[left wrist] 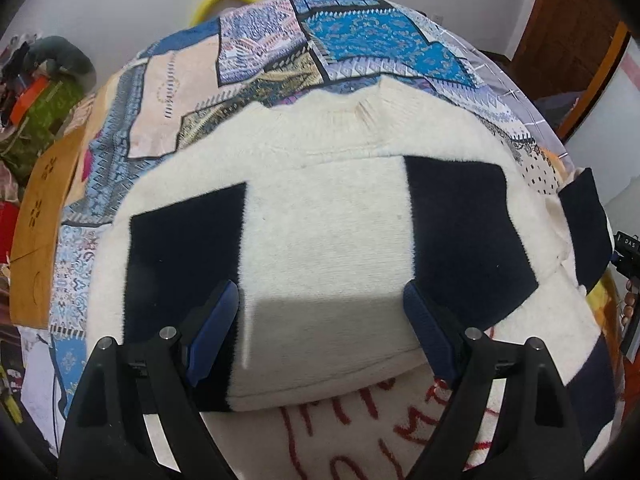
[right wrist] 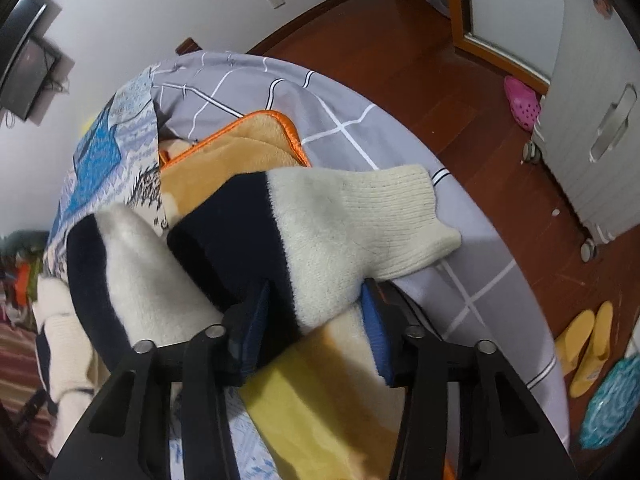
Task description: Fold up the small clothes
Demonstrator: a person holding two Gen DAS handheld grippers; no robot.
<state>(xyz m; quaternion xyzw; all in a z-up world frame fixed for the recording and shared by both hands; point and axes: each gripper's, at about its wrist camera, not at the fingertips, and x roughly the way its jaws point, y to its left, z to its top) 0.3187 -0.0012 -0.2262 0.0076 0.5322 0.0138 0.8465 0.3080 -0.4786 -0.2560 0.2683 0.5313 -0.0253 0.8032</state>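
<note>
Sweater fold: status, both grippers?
Left gripper open over the sweater body, holding nothing. Right gripper has the sleeve between its fingers; grip unclear. Sweater partly folded on the patchwork cover. Nothing blocking.

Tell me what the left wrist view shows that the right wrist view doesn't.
Left wrist only: the sweater body spread flat, its ribbed collar, red lettering, and the open left gripper over it.

Right wrist only: the sweater sleeve draped between the right gripper fingers, its ribbed cuff, yellow slippers, wood floor.

Both: the cream-and-navy sweater and patchwork bedspread.
</note>
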